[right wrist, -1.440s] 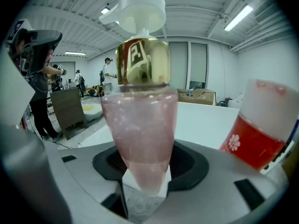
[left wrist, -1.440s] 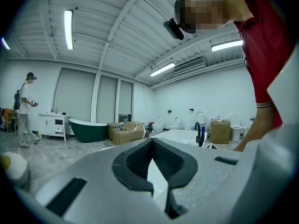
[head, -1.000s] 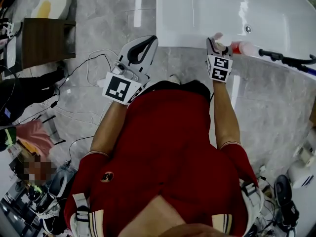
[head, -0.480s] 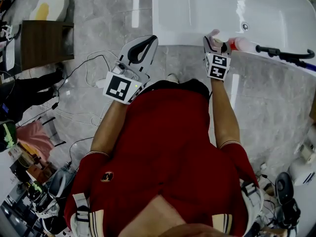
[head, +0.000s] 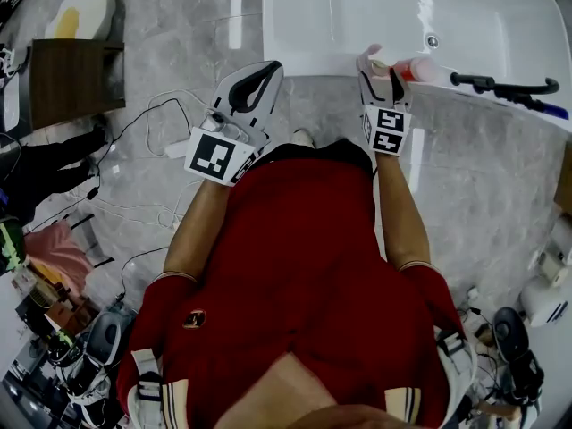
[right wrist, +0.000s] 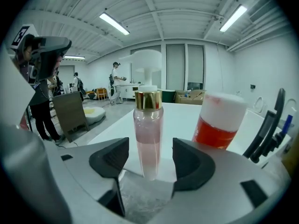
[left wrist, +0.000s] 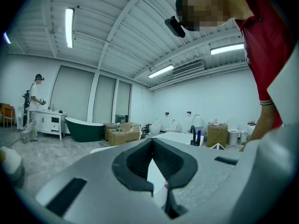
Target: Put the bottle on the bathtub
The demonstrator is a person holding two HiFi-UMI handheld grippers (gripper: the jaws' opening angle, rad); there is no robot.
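A slim clear pink bottle (right wrist: 147,134) with a gold collar and white cap stands upright on the white bathtub's rim (right wrist: 187,115). My right gripper (right wrist: 148,157) is open around it, with a gap showing on each side of the bottle. In the head view this gripper (head: 380,65) reaches onto the bathtub (head: 357,16) at its near edge. My left gripper (head: 259,74) hangs over the marble floor left of the tub. It is shut and empty, and its pads meet at the tips (left wrist: 156,190).
A red bottle with a white top (right wrist: 219,122) stands just right of the pink one (head: 420,70). A black faucet (head: 500,86) lies further right along the rim. A dark wooden table (head: 76,79) and loose cables (head: 134,150) are on the floor to the left.
The head view has drifted, so the tub sits further left and higher. Both grippers keep about the same place relative to the tub.
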